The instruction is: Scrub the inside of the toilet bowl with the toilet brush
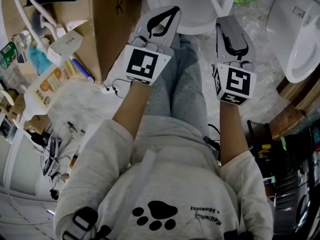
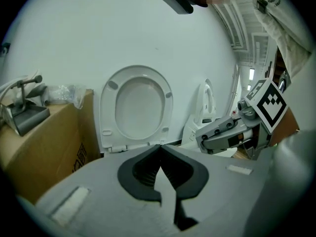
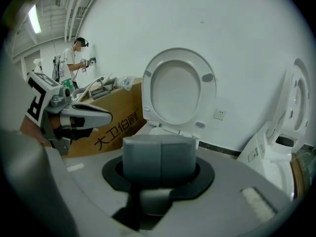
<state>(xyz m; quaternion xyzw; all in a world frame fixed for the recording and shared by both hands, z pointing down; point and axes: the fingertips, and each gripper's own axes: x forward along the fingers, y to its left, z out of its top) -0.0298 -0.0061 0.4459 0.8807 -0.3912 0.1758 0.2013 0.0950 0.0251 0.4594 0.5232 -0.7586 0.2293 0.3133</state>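
Both hand-held grippers are held side by side, pointing at a white toilet [image 1: 195,25] that stands just ahead of their tips. The left hand-held gripper [image 2: 159,148] is closed, its two jaws meeting at the tips with nothing between them. The right hand-held gripper [image 3: 160,154] is closed too, its flat pads pressed together and empty. Beyond each hand-held gripper the toilet's seat and lid [image 3: 177,90] stand raised, upright against a plain white wall [image 2: 98,28]. To the left of the left hand-held gripper, right beside the toilet, is a brown cardboard box [image 2: 47,142] printed with dark characters, with some metal fittings [image 2: 24,110] and crumpled clear plastic on top. To the right of the right hand-held gripper stands another white toilet [image 3: 295,105], apart from the first. Far off past the box, a person [image 3: 71,63] stands by the wall. The head view shows the grippers' holder in grey trousers and a pale sweatshirt [image 1: 170,184].
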